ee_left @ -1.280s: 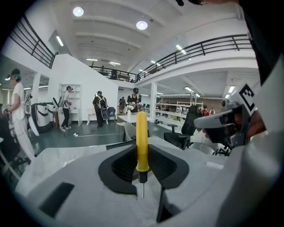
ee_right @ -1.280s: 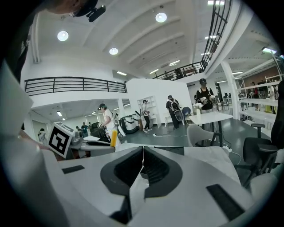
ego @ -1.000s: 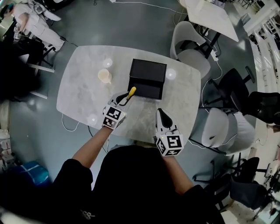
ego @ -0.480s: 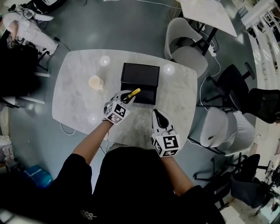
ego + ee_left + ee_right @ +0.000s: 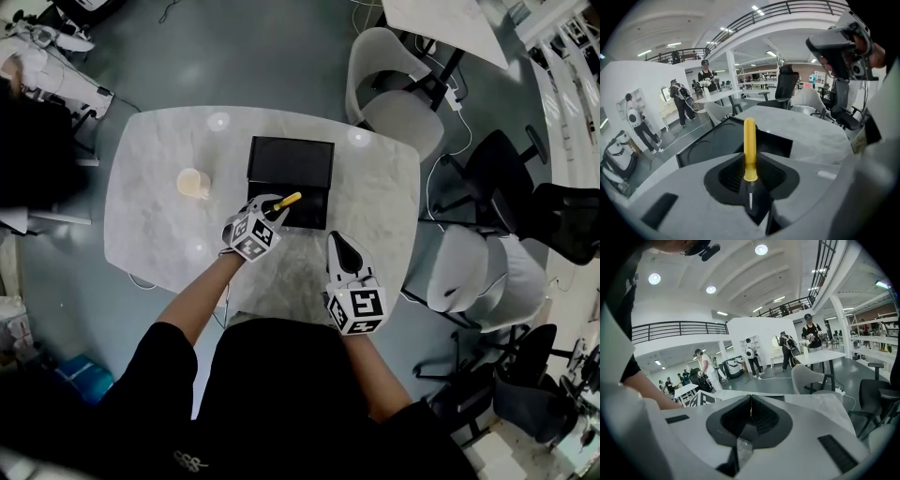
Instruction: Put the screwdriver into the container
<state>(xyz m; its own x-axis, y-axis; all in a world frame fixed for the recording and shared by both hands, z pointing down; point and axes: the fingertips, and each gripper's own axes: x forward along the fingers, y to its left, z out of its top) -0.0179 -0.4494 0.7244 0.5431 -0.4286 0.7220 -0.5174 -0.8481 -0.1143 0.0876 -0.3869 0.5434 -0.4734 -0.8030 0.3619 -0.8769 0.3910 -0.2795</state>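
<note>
One pale table [image 5: 159, 225] carries the open black container [image 5: 291, 161]. The right gripper [image 5: 345, 246] [image 5: 750, 411], jaws pressed together on nothing, is near the container's front right corner. The left gripper [image 5: 272, 204] [image 5: 750, 164], at the container's front edge, pinches the screwdriver [image 5: 288, 200] [image 5: 749, 145]. A beige cup [image 5: 193, 183] stands left of the container. The screwdriver's yellow handle reaches over the container's front part.

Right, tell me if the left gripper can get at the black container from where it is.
Probably yes. The left gripper, shut on the screwdriver, sits at the container's near edge, the yellow handle pointing over it, and nothing stands between.
</note>
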